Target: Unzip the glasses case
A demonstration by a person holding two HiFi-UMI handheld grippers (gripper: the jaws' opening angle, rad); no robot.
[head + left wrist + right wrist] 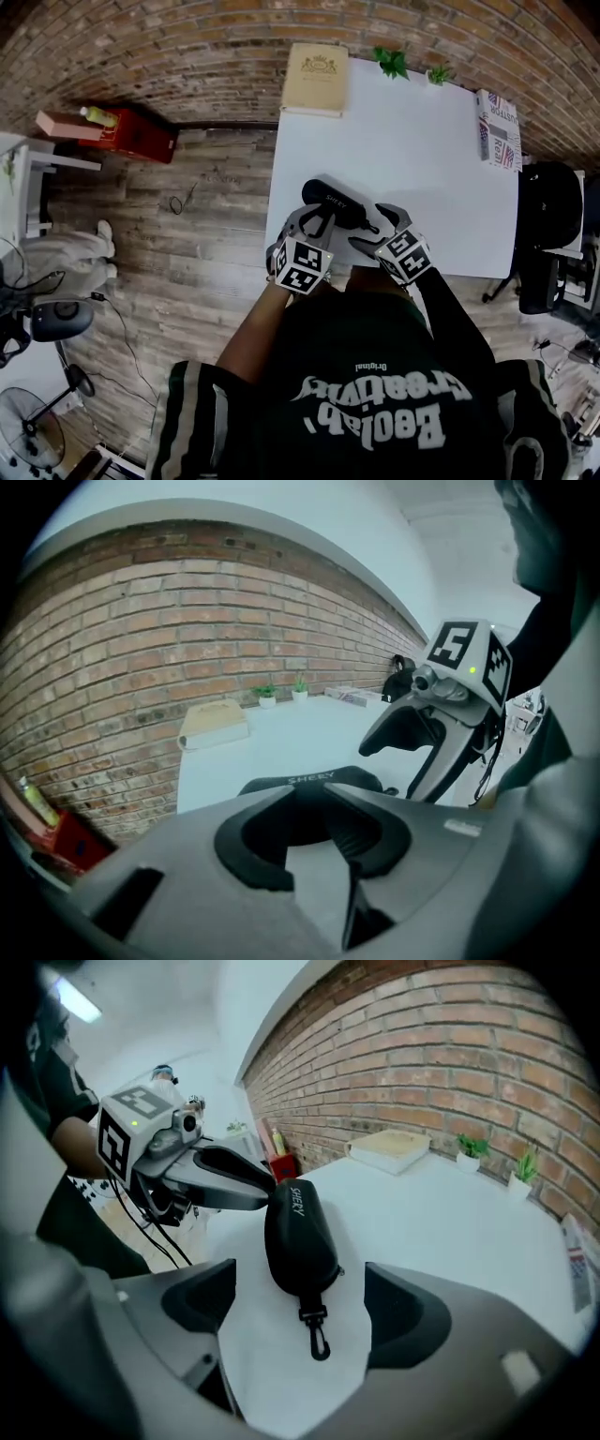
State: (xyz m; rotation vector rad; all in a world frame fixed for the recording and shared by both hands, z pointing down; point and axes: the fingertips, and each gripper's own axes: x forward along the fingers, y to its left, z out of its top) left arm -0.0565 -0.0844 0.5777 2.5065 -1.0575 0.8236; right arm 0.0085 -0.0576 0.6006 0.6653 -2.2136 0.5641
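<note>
The black glasses case lies flat on the white table near its front edge. It looks closed, so nothing inside shows. The right claw stands wide open and empty, with the case's clip lying loose between its jaws. The left claw is half closed at the case's other end; whether it pinches the case I cannot tell.

The black oval glasses case bore white lettering. The rectangular desk was plain white. The left claw and right claw were grey with black pads, their cubes patterned in black-and-white squares. The brick wall was reddish-brown, the flat book cream.
</note>
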